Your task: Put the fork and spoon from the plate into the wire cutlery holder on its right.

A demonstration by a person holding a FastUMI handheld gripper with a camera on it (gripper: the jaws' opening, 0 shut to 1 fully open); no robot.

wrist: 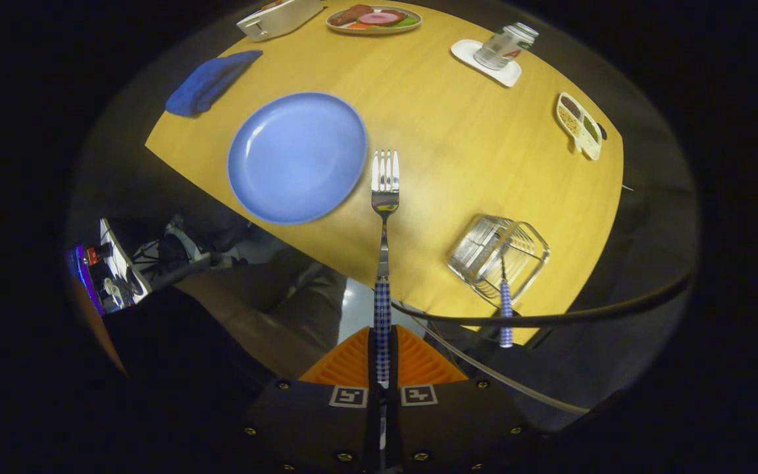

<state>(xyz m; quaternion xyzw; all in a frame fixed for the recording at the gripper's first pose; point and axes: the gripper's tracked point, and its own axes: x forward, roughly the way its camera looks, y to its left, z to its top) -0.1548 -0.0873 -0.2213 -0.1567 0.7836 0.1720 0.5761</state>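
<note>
- Two fingers of the tongs point(382, 355) are clenched on the checked handle of the fork point(384, 217), pressing it from both sides; the fork runs straight ahead from between them, tines far end, lifted above the counter's near edge.
- Right of the fork's handle, the wire cutlery holder point(499, 255) stands on the counter point(458, 151) near that same edge. One checked handle, the spoon point(505, 309), sticks out of it toward the tongs; its bowl end is hidden inside the wires.
- A dark cable point(570, 317) crosses in front of the holder, close to the tongs.
- Left of the fork's tines lies the blue plate point(297, 157), bare, its rim just beside the fork head in this view.
- Beyond the plate, further left from the fork, a folded blue cloth point(211, 82) rests at the counter's corner.
- Right of the fork and past the holder, a small divided dish point(578, 125) with dark and pale fillings sits at the counter's right edge.
- Far beyond the fork tines, a can point(505, 45) lies on a white coaster point(486, 62).
- At the far edge, an oval plate of toy food point(374, 18), with a white box-shaped object point(279, 18) to its left.
</note>
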